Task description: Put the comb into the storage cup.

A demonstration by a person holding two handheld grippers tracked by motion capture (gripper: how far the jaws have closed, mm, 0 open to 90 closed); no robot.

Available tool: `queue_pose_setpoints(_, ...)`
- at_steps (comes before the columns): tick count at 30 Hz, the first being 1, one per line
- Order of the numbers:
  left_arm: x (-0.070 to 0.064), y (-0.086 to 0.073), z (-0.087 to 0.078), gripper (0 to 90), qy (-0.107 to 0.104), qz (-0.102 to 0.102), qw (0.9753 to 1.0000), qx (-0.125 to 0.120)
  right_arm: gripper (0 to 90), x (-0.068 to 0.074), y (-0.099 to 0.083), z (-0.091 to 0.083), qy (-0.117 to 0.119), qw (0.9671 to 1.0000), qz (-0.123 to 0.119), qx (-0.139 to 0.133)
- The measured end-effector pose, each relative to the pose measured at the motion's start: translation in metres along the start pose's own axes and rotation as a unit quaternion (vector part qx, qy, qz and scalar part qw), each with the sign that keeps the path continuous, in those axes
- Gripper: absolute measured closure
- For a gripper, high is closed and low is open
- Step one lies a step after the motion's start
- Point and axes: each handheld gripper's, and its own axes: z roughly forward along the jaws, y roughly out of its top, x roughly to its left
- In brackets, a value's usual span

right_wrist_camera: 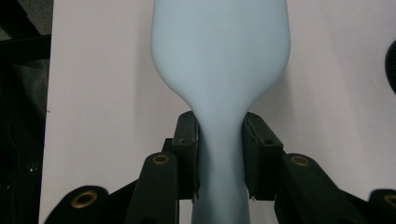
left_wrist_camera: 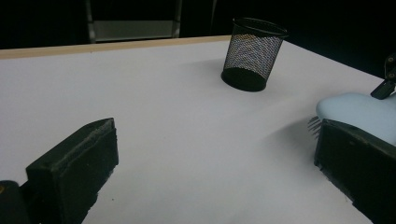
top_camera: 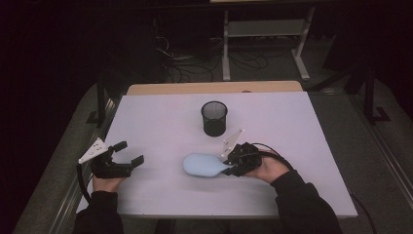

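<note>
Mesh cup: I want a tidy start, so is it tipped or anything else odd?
Nothing stands out. The mesh cup stands upright on the table; the right gripper clamps the pale blue hairbrush by its handle, bristles down.

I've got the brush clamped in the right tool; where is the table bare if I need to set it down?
Bare: the stretch between the left tool and the blue brush, and the far-left area beside the mesh cup. Tightest is the gap between the cup and the right tool on the white table.
</note>
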Motion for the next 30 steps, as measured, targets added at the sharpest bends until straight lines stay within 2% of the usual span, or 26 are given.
queue_pose_setpoints(17, -0.003, 0.001, 0.000, 0.0, -0.009, -0.004, 1.0000, -0.002, 68.1, -0.008, 0.008, -0.031, -0.032, 0.9993, -0.001, -0.020)
queue_pose_setpoints(30, -0.006, 0.003, 0.000, 0.0, -0.016, -0.001, 0.9999, -0.001, 68.1, -0.013, 0.022, -0.053, -0.053, 0.9980, -0.007, -0.032)
